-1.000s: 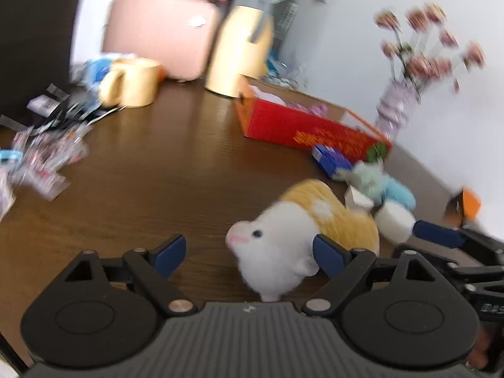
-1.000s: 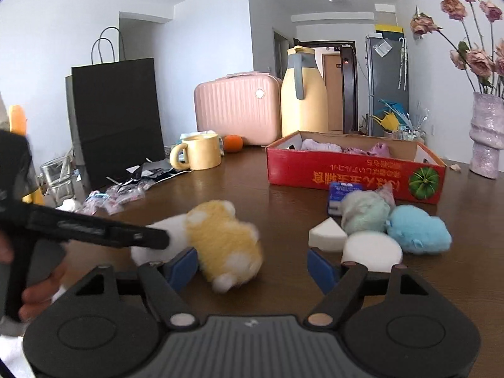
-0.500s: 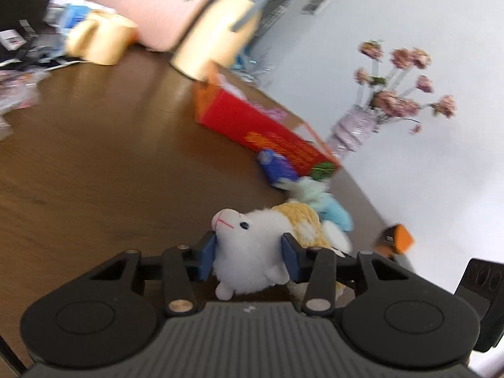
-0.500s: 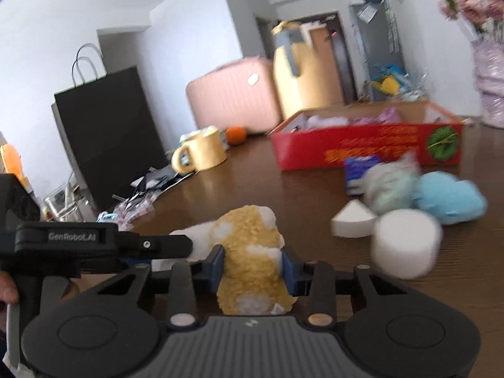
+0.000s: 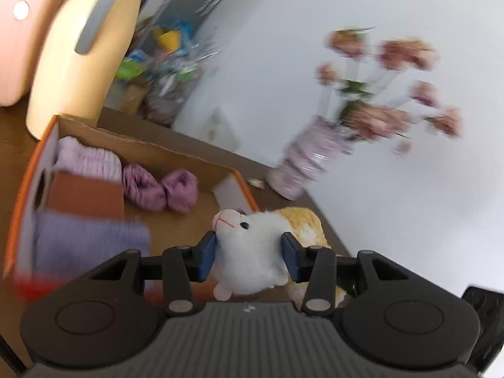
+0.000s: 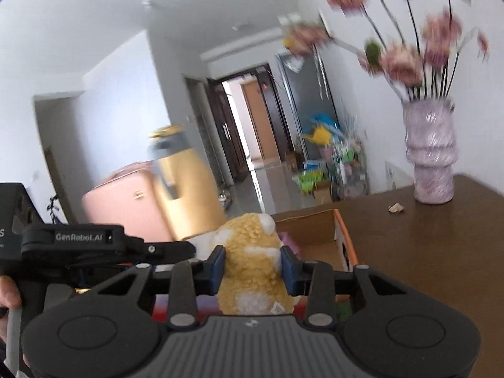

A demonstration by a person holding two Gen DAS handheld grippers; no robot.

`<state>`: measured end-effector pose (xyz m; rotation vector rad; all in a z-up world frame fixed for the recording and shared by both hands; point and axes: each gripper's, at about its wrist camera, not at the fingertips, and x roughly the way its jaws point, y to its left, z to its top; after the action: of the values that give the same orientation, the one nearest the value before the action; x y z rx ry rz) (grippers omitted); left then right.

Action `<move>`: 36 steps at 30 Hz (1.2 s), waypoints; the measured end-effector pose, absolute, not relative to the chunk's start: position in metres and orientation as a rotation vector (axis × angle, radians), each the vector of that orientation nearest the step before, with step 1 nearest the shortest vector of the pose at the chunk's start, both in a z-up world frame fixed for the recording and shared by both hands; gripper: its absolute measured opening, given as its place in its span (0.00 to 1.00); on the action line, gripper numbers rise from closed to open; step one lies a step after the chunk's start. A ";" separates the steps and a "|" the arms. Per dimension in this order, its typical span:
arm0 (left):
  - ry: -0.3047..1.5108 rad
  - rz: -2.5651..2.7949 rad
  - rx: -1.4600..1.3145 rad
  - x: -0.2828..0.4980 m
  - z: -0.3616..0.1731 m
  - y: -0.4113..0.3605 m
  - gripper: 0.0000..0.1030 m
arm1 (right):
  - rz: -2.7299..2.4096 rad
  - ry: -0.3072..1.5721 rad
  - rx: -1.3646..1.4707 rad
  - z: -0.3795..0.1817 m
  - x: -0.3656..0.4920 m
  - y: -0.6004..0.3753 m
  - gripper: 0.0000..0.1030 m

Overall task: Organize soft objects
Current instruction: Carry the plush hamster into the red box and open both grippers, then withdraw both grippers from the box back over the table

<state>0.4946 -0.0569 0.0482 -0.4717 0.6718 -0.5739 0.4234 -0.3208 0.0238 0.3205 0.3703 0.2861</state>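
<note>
Plush hamster (image 5: 252,252), white head and yellow back, now off the desk and carried above the near edge of the cardboard box (image 5: 141,148). A second ago it lay on the desk between wide-open tools; half a second ago both had clamped on and started the lift.

Left tool (image 5: 249,256) clenched on the white head end, blue pads pressing both cheeks. Right tool (image 6: 253,271) clenched on the yellow rear end (image 6: 252,258); the left tool's body shows at the left of the right wrist view, so the two grips are close together on the one toy.

Box now fills the left wrist view: pale pink folded cloth (image 5: 88,160), two purple balls (image 5: 159,187), a lavender cloth (image 5: 88,242) nearest, bare cardboard floor right of them. Sponges and blue plush seen earlier are out of frame. Vase of flowers (image 6: 431,154) stands on the desk (image 6: 425,252) beyond the box.

Judgement: transfer nearly done; next is lowering onto the bare floor patch and releasing both tools. Heavy motion blur, so exact height over the box is unclear.
</note>
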 end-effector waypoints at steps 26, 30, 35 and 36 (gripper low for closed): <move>0.527 -0.282 0.026 0.466 0.066 -0.078 0.91 | 0.120 0.335 0.002 0.054 0.418 -0.331 0.67; 0.348 -0.177 0.170 0.386 0.069 -0.057 0.97 | 0.121 0.293 -0.002 0.063 0.363 -0.333 0.71; 0.315 -0.136 0.132 0.306 0.061 -0.029 0.99 | 0.153 0.270 0.025 0.056 0.297 -0.326 0.73; 0.307 -0.135 0.124 0.290 0.058 -0.025 1.00 | 0.162 0.265 0.030 0.052 0.282 -0.323 0.73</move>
<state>0.2902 -0.0246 0.0579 0.1235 0.3065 -0.1353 0.2821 -0.3232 0.0522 0.0304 0.2645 0.1619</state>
